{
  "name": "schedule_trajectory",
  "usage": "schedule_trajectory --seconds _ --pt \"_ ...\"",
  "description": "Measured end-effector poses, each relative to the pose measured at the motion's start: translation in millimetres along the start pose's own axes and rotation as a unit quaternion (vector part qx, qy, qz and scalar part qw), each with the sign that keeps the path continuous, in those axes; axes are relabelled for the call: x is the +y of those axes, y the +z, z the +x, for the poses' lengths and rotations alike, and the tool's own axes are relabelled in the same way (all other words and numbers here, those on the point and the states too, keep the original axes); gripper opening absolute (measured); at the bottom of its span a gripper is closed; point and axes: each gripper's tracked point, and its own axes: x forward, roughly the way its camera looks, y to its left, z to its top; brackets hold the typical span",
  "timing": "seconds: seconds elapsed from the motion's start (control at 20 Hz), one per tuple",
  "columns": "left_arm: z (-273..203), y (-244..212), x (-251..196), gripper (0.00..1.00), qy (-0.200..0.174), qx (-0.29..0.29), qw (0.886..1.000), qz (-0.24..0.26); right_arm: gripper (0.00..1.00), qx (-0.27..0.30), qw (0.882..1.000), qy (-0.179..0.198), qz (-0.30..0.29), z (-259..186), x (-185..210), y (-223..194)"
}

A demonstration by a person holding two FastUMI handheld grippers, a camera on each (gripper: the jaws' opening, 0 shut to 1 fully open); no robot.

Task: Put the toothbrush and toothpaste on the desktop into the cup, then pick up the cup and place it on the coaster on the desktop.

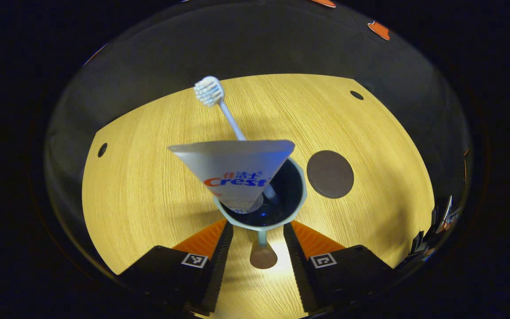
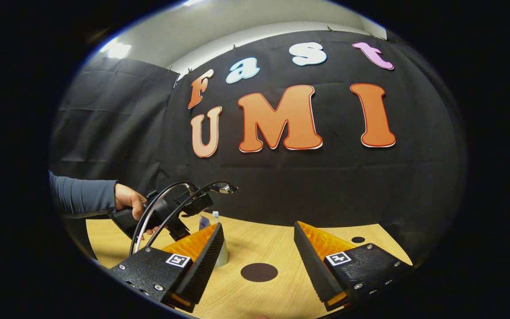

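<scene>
Your left gripper (image 1: 258, 248) has its jaws wide, one finger at each side of the cup's handle (image 1: 263, 253), not pressing it. Around the cup (image 1: 297, 195) the desktop (image 1: 148, 190) is bare up to its edges. Toothpaste (image 1: 237, 170) and toothbrush (image 1: 219, 104) lean inside the cup; the coaster (image 1: 330, 174) lies just beside, at right. Your right gripper (image 2: 258, 248) is wide apart, holding nothing.

Light wooden desktop (image 1: 148, 190), small dark holes (image 1: 102, 149) near its corners, black cloth wall (image 2: 117, 115) behind
</scene>
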Motion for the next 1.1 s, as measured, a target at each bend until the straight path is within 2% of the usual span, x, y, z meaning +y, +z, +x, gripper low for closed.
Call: schedule_trajectory --seconds 0.05,0.1,0.15,0.2,0.3,0.35,0.4,0.5,0.8,1.05,1.1 --pt "2 0 0 0.65 0.003 0.004 1.000 0.003 0.95 0.001 1.000 0.001 0.001 0 0 -2" --pt "2 -4 1 0.66 0.010 0.008 1.000 0.004 0.95 0.003 1.000 -0.001 0.003 0 -1 -4" --pt "2 -8 2 0.54 0.018 0.015 1.000 -0.001 0.95 0.004 1.000 -0.001 0.007 -1 -2 -6" --pt "2 -8 1 0.27 0.019 0.005 1.000 -0.002 0.95 0.007 1.000 -0.002 0.010 -1 -2 -7" --pt "-5 -8 2 0.27 0.021 0.000 1.000 -0.004 0.95 0.011 1.000 -0.002 0.012 -2 -2 -11" --pt "-6 -8 1 0.31 0.022 -0.005 1.000 -0.005 0.95 0.011 1.000 -0.003 0.010 -4 -3 -12" --pt "-5 -8 0 0.25 0.023 -0.012 1.000 -0.004 0.95 0.013 1.000 -0.005 0.008 -5 -3 -13" --pt "-5 -11 -2 0.23 0.026 -0.023 0.999 -0.009 0.95 0.014 1.000 -0.007 0.008 -8 -5 -16" --pt "-13 -5 0 0.23 0.018 -0.053 0.998 0.001 0.96 0.018 1.000 -0.018 0.007 -20 -13 -18" --pt "-10 12 2 0.23 -0.008 -0.063 0.998 0.025 0.96 0.016 0.999 -0.029 0.008 -33 -22 -18" --pt "-7 16 4 0.23 -0.010 -0.063 0.998 0.028 1.00 0.018 0.999 -0.032 0.008 -36 -25 -19"
